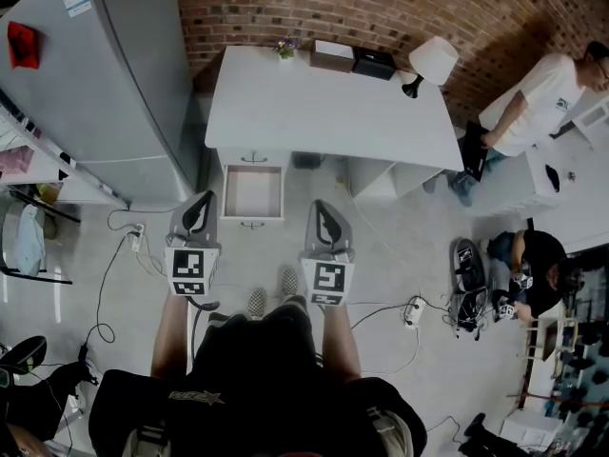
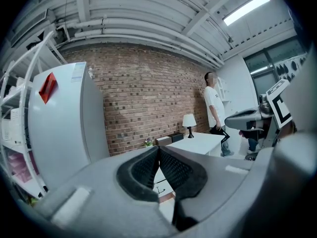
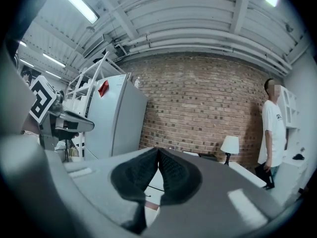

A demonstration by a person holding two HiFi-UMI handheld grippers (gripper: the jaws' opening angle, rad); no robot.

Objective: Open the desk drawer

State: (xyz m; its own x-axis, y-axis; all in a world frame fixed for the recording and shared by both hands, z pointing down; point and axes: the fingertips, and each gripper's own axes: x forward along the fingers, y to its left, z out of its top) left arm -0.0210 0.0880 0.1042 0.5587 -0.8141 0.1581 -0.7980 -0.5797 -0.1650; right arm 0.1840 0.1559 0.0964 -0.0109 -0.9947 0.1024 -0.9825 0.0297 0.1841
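A: Desk (image 1: 324, 112), drawer (image 1: 252, 193): where?
B: Sat under desk's left end, pulled out lengthwise toward person. Lay just ahead of left gripper (image 1: 202, 200), nearer it than right gripper (image 1: 322, 208).
A: Grips?
B: Both clenched, empty, apart from drawer.
A: Views?
B: Saw drawer's inside from head view only; gripper views caught a sliver of desk front.
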